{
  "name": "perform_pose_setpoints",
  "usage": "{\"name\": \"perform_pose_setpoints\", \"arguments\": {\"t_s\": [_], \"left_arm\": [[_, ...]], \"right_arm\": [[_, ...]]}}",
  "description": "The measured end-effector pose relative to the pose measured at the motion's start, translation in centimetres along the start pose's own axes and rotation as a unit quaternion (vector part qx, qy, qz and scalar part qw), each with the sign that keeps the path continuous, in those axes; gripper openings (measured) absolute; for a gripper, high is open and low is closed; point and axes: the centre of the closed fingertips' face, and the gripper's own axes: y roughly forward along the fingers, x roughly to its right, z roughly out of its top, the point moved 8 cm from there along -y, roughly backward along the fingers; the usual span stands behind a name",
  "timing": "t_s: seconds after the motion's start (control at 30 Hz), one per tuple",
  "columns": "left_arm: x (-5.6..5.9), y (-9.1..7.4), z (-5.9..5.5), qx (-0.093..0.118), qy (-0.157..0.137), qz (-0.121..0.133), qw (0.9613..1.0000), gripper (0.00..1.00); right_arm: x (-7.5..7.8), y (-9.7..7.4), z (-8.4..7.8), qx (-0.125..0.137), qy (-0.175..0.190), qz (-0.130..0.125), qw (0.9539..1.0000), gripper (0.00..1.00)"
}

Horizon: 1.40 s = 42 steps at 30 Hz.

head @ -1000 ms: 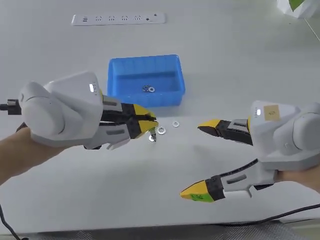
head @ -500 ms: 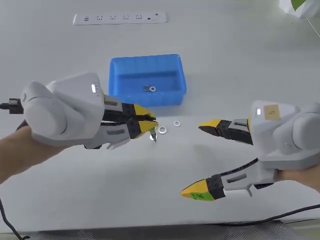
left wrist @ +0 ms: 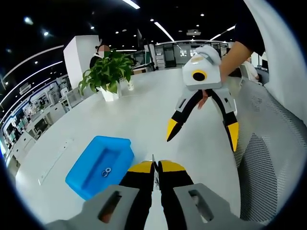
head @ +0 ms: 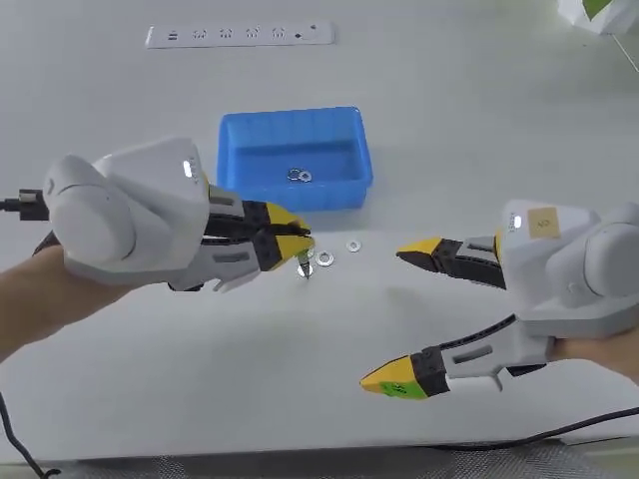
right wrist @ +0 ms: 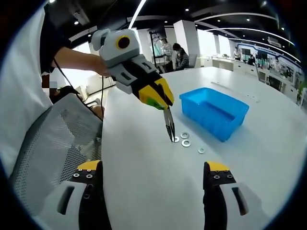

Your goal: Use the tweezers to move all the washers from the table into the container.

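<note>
head: high, downward | gripper views: low, facing each other | shared: container (head: 300, 197)

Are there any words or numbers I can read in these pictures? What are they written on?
No word or number here can be read clearly.
Power strip: tiny marks beside the sockets, too small to read.
Tan sticker on the right tool: blurred, nothing readable.
Green patch on that tool's lower jaw: too blurred to read.
</note>
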Motion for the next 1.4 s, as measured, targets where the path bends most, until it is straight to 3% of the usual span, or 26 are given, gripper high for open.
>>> {"name": "perform_pose_setpoints", "arguments": {"t_s": [0.23,0.63,1.4], "left_arm": [[0.1,0.0,0.1,-0.007,0.014,-0.006,0.9999,0.07],[-0.1,0.1,0.0,-0.006,0.001,0.002,1.0000,0.07],[-0.3,-0.5,0.1,-0.014,0.008,0.002,0.9999,0.07]], "right_arm": [[0.3,0.1,0.2,0.003,-0.002,0.000,1.0000,0.86],[0.3,0.3,0.0,-0.002,-0.001,0.005,1.0000,0.86],[0.2,1.0,0.3,0.001,-0.002,0.011,0.9999,0.86]]}}
